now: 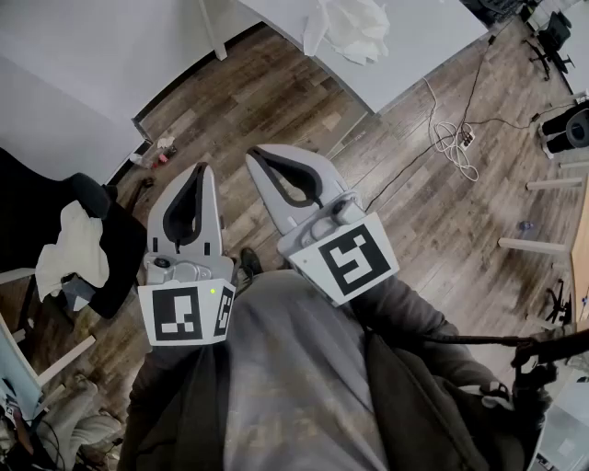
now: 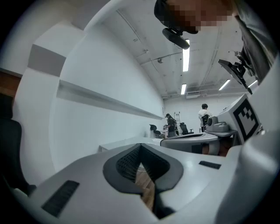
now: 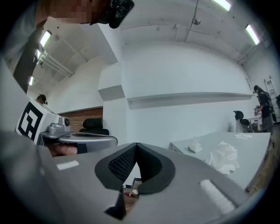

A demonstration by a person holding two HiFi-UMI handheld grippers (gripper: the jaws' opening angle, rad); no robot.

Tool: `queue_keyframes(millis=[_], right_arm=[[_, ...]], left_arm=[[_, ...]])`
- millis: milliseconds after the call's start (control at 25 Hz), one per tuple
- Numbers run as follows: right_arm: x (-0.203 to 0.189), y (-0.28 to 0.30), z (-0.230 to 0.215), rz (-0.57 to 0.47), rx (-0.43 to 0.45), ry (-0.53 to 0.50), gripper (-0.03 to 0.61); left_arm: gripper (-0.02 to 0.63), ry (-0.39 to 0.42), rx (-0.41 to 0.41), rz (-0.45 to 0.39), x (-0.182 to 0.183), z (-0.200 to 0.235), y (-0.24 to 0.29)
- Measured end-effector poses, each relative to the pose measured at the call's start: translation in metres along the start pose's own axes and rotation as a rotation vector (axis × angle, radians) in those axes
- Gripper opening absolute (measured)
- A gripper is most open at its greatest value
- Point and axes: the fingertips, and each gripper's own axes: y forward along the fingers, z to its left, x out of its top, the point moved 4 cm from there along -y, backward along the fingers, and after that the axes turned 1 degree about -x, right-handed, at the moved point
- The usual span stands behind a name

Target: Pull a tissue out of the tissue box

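Note:
Both grippers are held close to the person's body, side by side and level, far from the white table [image 1: 425, 44]. My left gripper [image 1: 200, 169] is shut with nothing in it; in its own view the left gripper [image 2: 140, 145] has its tips touching. My right gripper [image 1: 253, 153] is also shut and empty, and its own view shows the right gripper [image 3: 136, 144] with its tips meeting. A small white tissue box [image 3: 194, 146] with a tissue sticking up stands on the table [image 3: 245, 146], beside a heap of crumpled tissues [image 3: 224, 157]. The heap of crumpled tissues [image 1: 354, 28] also shows from above.
A black office chair [image 1: 110, 241] with a white cloth [image 1: 74, 250] over it stands at the left. White cables [image 1: 453, 140] lie on the wooden floor at the right. People [image 2: 204, 115] stand at desks far off.

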Motion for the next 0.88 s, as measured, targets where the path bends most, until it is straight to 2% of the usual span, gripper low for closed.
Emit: queue_keyframes(millis=[200,400,520,680,880], right_arm=[[-0.001,-0.002,-0.012,0.002,0.016,-0.01,0.002],[-0.003,0.004,-0.022,-0.003,0.092,-0.012,0.002],[-0.009,0.008,-0.028,0.008,0.094,-0.003,0.003],[-0.014,0.028,-0.035,0.019,0.089,0.008,0.003],[-0.019,0.08,-0.045,0.027,0.063,0.014,0.003]], left_arm=[[-0.003,-0.004,0.02,-0.005,-0.002,-0.008,0.009],[-0.003,-0.013,0.059,-0.002,-0.008,-0.015,0.018],[-0.003,-0.031,0.078,0.021,-0.017,-0.017,0.02],[-0.003,-0.051,0.111,0.032,-0.024,0.003,0.03],[-0.003,-0.078,0.108,0.045,-0.035,0.05,0.058]])
